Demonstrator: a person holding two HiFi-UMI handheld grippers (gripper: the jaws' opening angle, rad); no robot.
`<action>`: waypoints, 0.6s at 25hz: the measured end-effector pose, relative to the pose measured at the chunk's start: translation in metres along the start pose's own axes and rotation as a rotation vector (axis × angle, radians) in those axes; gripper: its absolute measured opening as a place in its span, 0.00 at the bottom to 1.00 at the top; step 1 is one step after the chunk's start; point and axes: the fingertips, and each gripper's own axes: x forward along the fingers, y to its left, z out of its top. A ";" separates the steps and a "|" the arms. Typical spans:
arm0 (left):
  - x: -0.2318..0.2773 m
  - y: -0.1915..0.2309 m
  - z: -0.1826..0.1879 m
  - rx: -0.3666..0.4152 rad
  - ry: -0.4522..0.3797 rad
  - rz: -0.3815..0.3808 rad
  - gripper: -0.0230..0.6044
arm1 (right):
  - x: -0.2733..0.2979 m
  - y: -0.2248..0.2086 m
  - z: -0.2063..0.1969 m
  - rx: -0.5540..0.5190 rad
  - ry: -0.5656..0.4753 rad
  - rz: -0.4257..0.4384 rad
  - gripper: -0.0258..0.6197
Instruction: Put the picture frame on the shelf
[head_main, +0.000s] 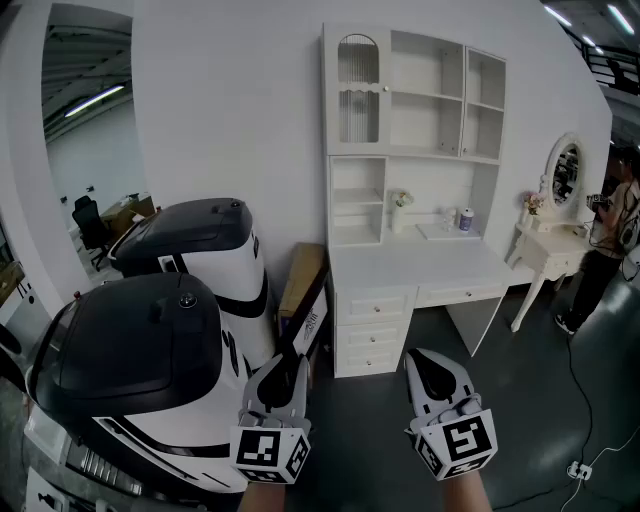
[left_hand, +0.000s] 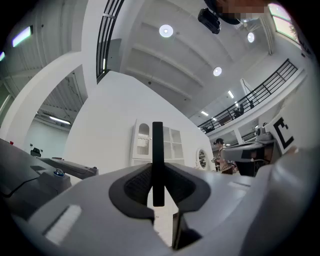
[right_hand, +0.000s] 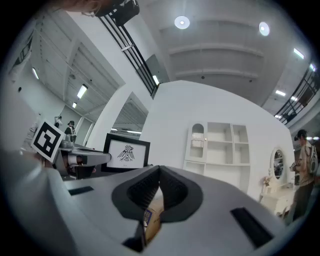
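My left gripper (head_main: 290, 364) is shut on a black picture frame (left_hand: 157, 150), which stands upright and edge-on between the jaws in the left gripper view. The right gripper view shows the frame's face (right_hand: 128, 152): white paper with a small dark drawing. My right gripper (head_main: 426, 360) hangs beside the left one, shut with nothing in it; its pads (right_hand: 150, 187) meet at the tips. The white shelf unit (head_main: 415, 130), with open compartments above a desk with drawers, stands against the wall ahead, well beyond both grippers.
Two big white machines with black lids (head_main: 150, 350) fill the left. A cardboard box (head_main: 303, 285) leans between them and the desk. A white vanity table with an oval mirror (head_main: 560, 200) and a person (head_main: 612, 235) are at the right. A cable and a power strip (head_main: 580, 468) lie on the floor.
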 end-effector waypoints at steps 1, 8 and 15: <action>0.001 0.005 0.000 -0.003 -0.004 0.003 0.16 | 0.002 0.002 0.000 -0.002 0.000 -0.006 0.05; 0.015 0.020 -0.003 -0.010 -0.018 -0.013 0.16 | 0.017 -0.005 -0.007 0.004 0.013 -0.045 0.05; 0.047 0.031 -0.014 -0.017 -0.020 -0.009 0.16 | 0.044 -0.027 -0.020 0.011 0.001 -0.067 0.05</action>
